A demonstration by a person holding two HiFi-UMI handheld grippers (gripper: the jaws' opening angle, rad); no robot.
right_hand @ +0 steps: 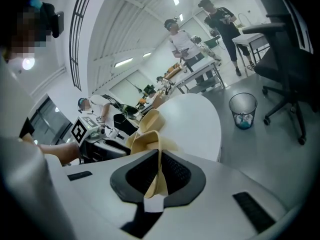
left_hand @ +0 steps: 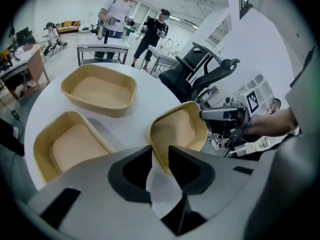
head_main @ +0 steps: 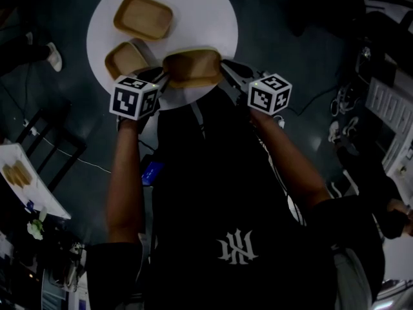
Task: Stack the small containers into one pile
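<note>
**Head view.** A round white counter [head_main: 213, 18] carries two tan rectangular containers. The far container [head_main: 142, 17] and the left container [head_main: 126, 58] both sit upright, with a gap between them. A third one, the held container [head_main: 192, 66], sits over the counter's near edge, with the two grippers at its opposite ends. The left hand-held gripper [head_main: 160, 77] meets its left end and the right hand-held gripper [head_main: 227, 70] meets its right end. The person's forearms run down from both grippers.

**Left gripper view.** The jaws of the left hand-held gripper [left_hand: 160, 151] stand narrow, pinching the near rim of the held container [left_hand: 180, 129]. The container is tilted, with its hollow turned towards the camera. Whether its base touches the counter [left_hand: 145, 99] cannot be told. The far container [left_hand: 100, 89] and the left container [left_hand: 67, 146] rest open side up on the counter, to the left of the held one. The right hand-held gripper [left_hand: 205, 115] reaches the held container's opposite rim.

**Right gripper view.** The jaws of the right hand-held gripper [right_hand: 159, 156] are almost together, clamped on the thin wall of the held container [right_hand: 145, 134]. The wall runs upright between the pads. The counter edge [right_hand: 200, 119] curves behind the container. A waste bin [right_hand: 242, 110] and an office chair [right_hand: 287, 59] stand on the floor to the right.
</note>
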